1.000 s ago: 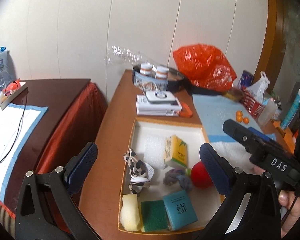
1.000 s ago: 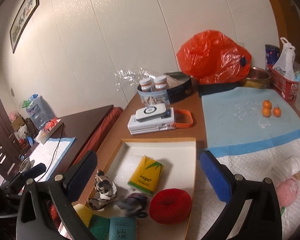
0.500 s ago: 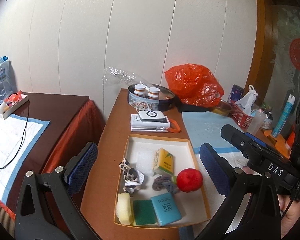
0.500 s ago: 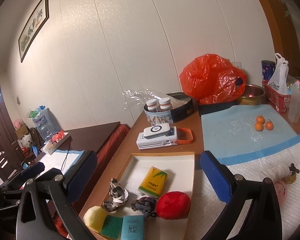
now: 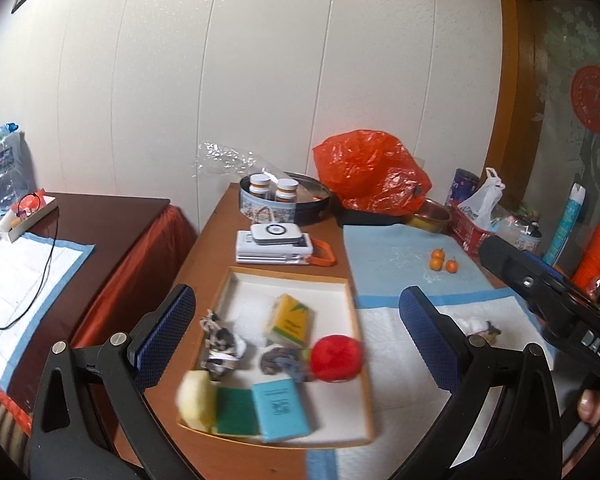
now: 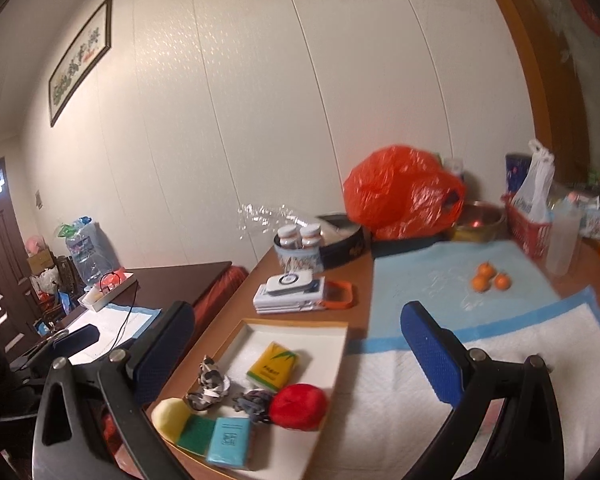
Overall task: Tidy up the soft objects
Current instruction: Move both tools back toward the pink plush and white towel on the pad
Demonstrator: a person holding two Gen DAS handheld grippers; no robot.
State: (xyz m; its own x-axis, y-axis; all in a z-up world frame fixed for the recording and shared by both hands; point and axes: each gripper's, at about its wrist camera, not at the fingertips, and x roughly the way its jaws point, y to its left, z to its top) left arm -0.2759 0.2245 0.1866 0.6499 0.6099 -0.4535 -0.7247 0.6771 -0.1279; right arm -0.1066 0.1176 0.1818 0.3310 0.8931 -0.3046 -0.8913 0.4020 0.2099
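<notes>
A pale panelled wall backs a long wooden table [image 5: 204, 248], and we hold both grippers up above its near end, looking down along it. Over the right half lies a blue and white pad [image 6: 452, 344], kept bare except for three small oranges [image 6: 490, 278], probably as the working surface. To its left sits the shallow tray [image 5: 356, 320], which gathers the soft things in one place: a red ball [image 5: 336, 358] near its right wall, a yellow tissue pack [image 5: 290, 318] in the middle, a patterned cloth [image 5: 220, 344] toward the left wall, a grey scrunchie [image 5: 278, 360] between cloth and ball, and along the near edge a yellow sponge [image 5: 196, 400], a green sponge [image 5: 234, 410] and a blue pack [image 5: 282, 408] lined up touching one another. We judge the sorting well along, since a small pale bundle [image 5: 480, 325] out on the pad is the only soft thing we see outside the tray, and it is too small to identify. The left gripper [image 5: 296, 338] hangs over the tray with its jaws wide apart and nothing between them. The right gripper [image 6: 296, 354] does the same, jaws spread and empty, over the seam between tray and pad, a fair spot to reach either side.
</notes>
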